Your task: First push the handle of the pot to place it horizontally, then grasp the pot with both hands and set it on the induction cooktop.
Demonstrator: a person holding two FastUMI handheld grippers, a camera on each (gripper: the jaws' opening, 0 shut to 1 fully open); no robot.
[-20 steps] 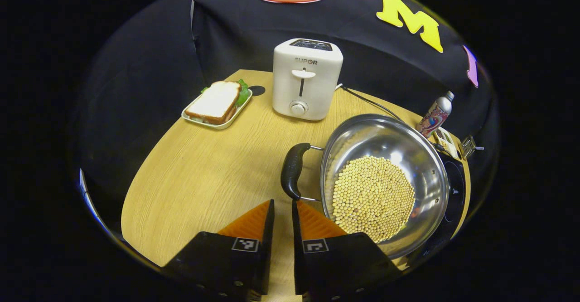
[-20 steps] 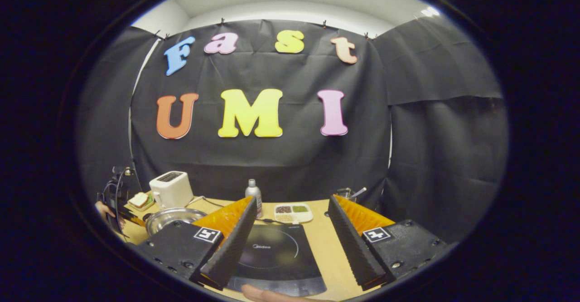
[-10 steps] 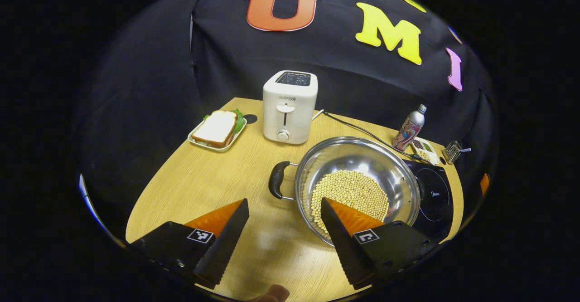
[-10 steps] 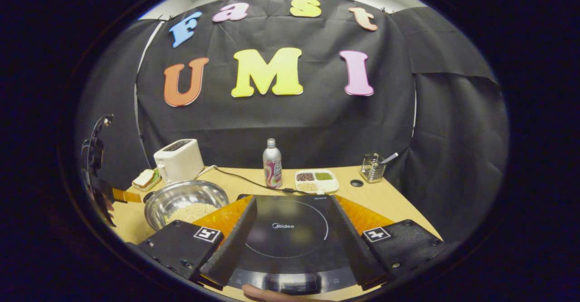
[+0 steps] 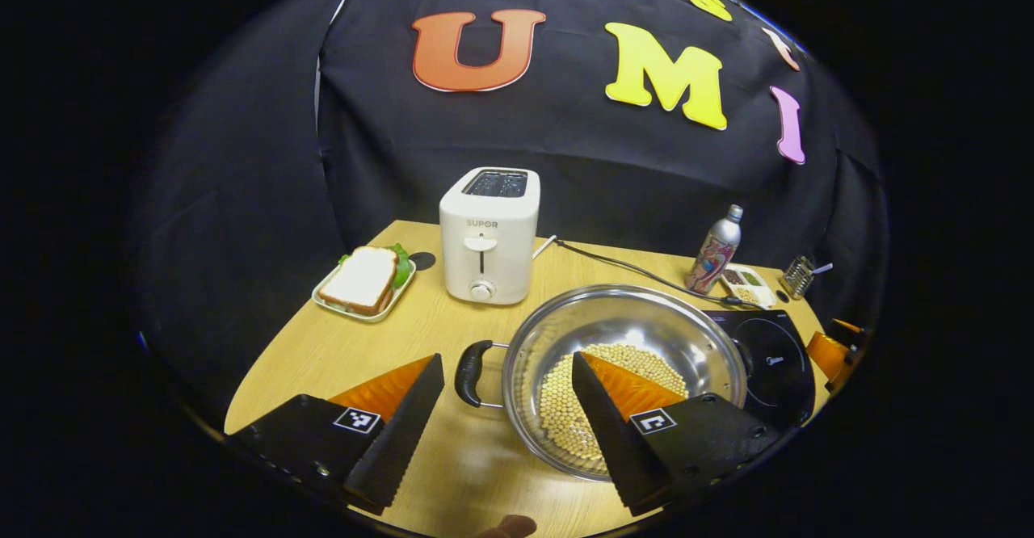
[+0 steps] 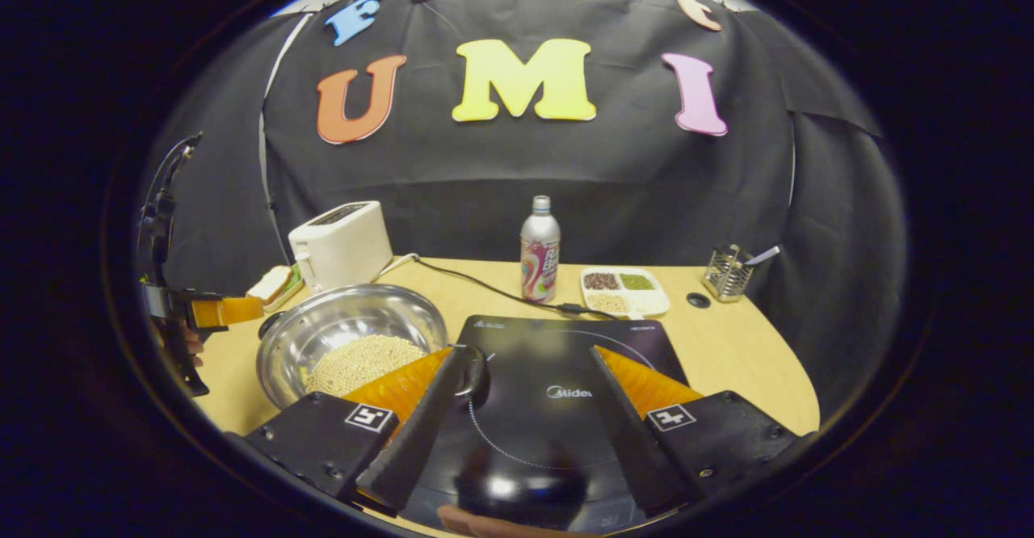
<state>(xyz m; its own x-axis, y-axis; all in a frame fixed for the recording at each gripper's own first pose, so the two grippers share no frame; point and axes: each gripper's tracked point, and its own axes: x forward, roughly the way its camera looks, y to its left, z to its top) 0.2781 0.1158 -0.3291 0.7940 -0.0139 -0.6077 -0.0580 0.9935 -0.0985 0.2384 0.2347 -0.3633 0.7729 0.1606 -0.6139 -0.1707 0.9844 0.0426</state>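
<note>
A steel pot (image 5: 646, 324) holding soybeans (image 5: 565, 409) stands on the wooden table (image 5: 339, 352). Its black left handle (image 5: 467, 372) points left, just beyond my left gripper (image 5: 507, 358), which is open with its right finger over the pot. In the right gripper view the pot (image 6: 323, 336) sits left of the black induction cooktop (image 6: 557, 360). The pot's right handle (image 6: 472, 370) overhangs the cooktop's left edge beside the tip of my left finger. My right gripper (image 6: 527, 352) hangs open above the cooktop. The left gripper (image 6: 218, 310) appears far left, held by a hand (image 6: 190, 346).
A white toaster (image 5: 489, 235) and a tray with a sandwich (image 5: 361, 281) stand at the back left. A bottle (image 6: 540, 249), a divided snack dish (image 6: 622, 289) and a wire utensil holder (image 6: 727, 273) line the back. A black cable (image 6: 485, 286) runs to the cooktop.
My left gripper went from shut near the pot's left handle to open, and pulled back and up. My right gripper tilted down and came closer over the cooktop.
</note>
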